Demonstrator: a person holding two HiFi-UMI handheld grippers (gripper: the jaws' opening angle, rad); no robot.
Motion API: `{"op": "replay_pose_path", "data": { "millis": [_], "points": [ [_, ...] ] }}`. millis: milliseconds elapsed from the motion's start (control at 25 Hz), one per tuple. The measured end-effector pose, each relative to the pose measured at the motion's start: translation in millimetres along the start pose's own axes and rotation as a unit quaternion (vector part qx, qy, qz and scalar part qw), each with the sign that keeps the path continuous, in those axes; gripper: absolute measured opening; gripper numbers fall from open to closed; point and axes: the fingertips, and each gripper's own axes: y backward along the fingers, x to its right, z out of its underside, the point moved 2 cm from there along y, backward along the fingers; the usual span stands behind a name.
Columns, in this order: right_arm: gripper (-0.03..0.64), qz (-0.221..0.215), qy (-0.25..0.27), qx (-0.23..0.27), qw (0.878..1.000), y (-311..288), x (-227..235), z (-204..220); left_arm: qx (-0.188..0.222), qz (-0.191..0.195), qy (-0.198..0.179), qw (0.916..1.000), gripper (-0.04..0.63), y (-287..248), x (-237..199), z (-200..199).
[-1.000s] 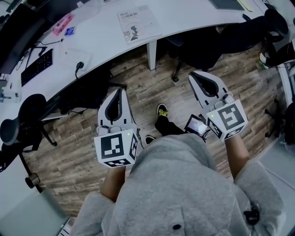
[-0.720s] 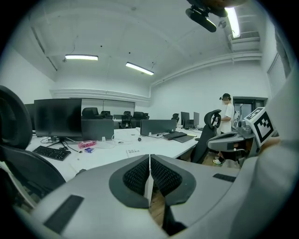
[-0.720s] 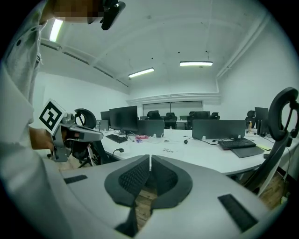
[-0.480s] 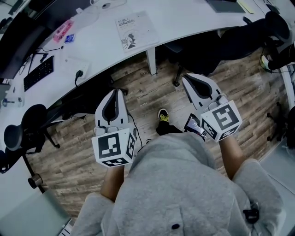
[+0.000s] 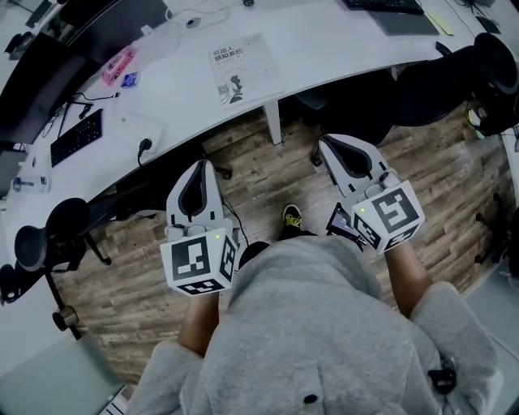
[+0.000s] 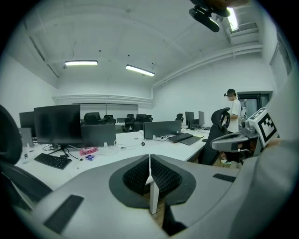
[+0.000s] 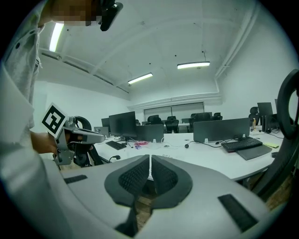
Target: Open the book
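**Book (image 5: 243,66) shut on the table (image 5: 340,36)**

We stand on wooden floor (image 5: 251,162) before the curved white table; the book lies near its front edge. Our left gripper (image 5: 204,166) and right gripper (image 5: 324,144) hang short of the table, fingers (image 6: 161,176) closed on nothing.

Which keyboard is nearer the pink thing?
The left keyboard, close to the pink thing; the right keyboard lies beyond the book.

Book (image 5: 245,67): thin, white cover w/ dark print, shut, flat near front edge of white surface (image 5: 340,44).
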Motion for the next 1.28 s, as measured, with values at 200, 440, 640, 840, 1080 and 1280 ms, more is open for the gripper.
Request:
{"op": "replay_pose_path", "data": {
  "millis": [200,440,640,840,1080,1280],
  "points": [
    [0.034,-0.006,-0.005,0.004,1.000,-6.4,8.2,-2.7,0.003,-0.007,0.002,1.0000,0.018,-10.2,0.7,-4.8],
    [0.034,-0.021,-0.013,0.006,1.000,-13.6,10.8,-2.4,0.003,-0.013,0.006,0.9999,0.018,-14.9,5.3,-7.2],
    [0.034,-0.032,-0.016,0.007,0.999,-17.4,5.9,-1.0,0.001,-0.024,0.002,0.9997,0.018,-9.7,1.3,-5.7],
    [0.034,-0.038,-0.017,0.009,0.999,-20.0,0.3,-0.2,0.007,-0.030,0.004,0.9995,0.018,-6.0,-2.3,-6.0],
    [0.034,-0.043,-0.005,0.012,0.999,-28.2,-3.9,-4.8,0.016,-0.027,0.002,0.9995,0.018,-11.5,-6.6,-7.8],
    [0.034,-0.038,-0.003,0.011,0.999,-44.1,2.3,-9.5,0.021,-0.020,0.005,0.9996,0.018,-29.6,-15.8,-13.0]
  ]
}}
